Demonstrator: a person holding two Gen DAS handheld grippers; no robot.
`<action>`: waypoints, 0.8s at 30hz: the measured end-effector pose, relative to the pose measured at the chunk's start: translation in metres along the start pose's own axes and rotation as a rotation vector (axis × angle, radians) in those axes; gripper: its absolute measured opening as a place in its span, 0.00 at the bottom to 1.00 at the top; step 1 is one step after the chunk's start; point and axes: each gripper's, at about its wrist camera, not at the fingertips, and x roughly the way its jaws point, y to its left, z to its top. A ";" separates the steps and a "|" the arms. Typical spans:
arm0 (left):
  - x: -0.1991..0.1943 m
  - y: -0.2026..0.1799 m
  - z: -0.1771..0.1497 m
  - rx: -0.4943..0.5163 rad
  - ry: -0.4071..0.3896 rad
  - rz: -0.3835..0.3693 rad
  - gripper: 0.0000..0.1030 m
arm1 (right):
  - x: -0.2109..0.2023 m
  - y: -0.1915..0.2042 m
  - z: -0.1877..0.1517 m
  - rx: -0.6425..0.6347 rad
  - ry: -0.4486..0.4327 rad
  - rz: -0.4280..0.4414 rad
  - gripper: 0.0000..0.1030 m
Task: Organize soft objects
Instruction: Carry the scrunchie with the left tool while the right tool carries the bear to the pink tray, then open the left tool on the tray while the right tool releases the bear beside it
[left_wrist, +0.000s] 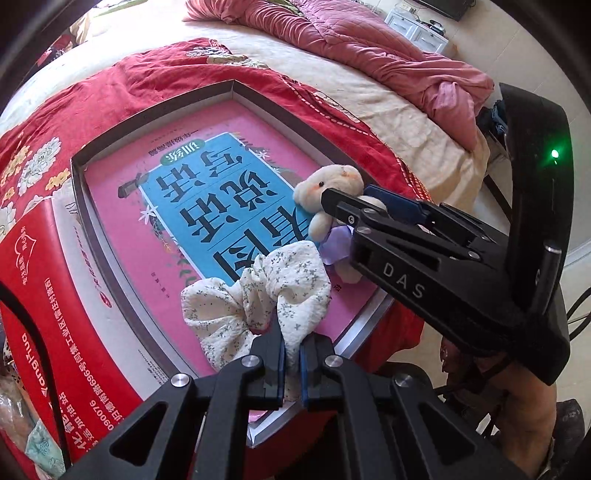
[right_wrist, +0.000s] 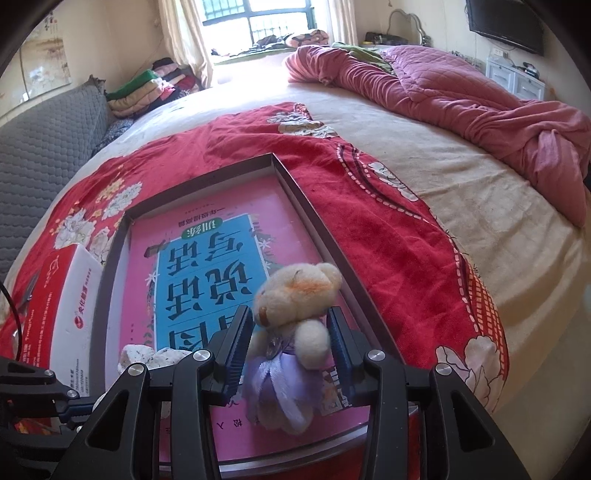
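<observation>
A white floral scrunchie (left_wrist: 255, 295) hangs from my left gripper (left_wrist: 291, 354), which is shut on a fold of it just above a shallow grey-rimmed box (left_wrist: 147, 122). A pink and blue book (left_wrist: 207, 199) lies flat in the box. My right gripper (right_wrist: 290, 332) is shut on a cream teddy bear (right_wrist: 295, 291) in a lilac dress, pads pressing on both its sides, over the box's near right part. In the left wrist view the teddy bear (left_wrist: 332, 184) and the right gripper (left_wrist: 347, 194) show beside the scrunchie. The scrunchie (right_wrist: 147, 356) also shows low left in the right wrist view.
The box rests on a red floral blanket (right_wrist: 388, 229) spread over a bed. A red and white carton (left_wrist: 48, 280) stands against the box's left side. A bunched pink quilt (right_wrist: 461, 96) lies far right. Folded clothes (right_wrist: 147, 88) and a grey padded headboard (right_wrist: 44, 155) are at the left.
</observation>
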 end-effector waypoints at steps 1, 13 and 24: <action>0.001 0.000 0.000 -0.002 0.001 -0.004 0.06 | 0.000 -0.001 -0.001 0.004 0.002 0.003 0.43; 0.007 -0.002 0.001 0.003 0.015 -0.013 0.07 | -0.013 -0.003 0.001 0.008 -0.022 -0.034 0.50; -0.004 -0.007 0.001 0.026 -0.020 -0.035 0.45 | -0.033 -0.013 0.003 0.051 -0.070 -0.059 0.54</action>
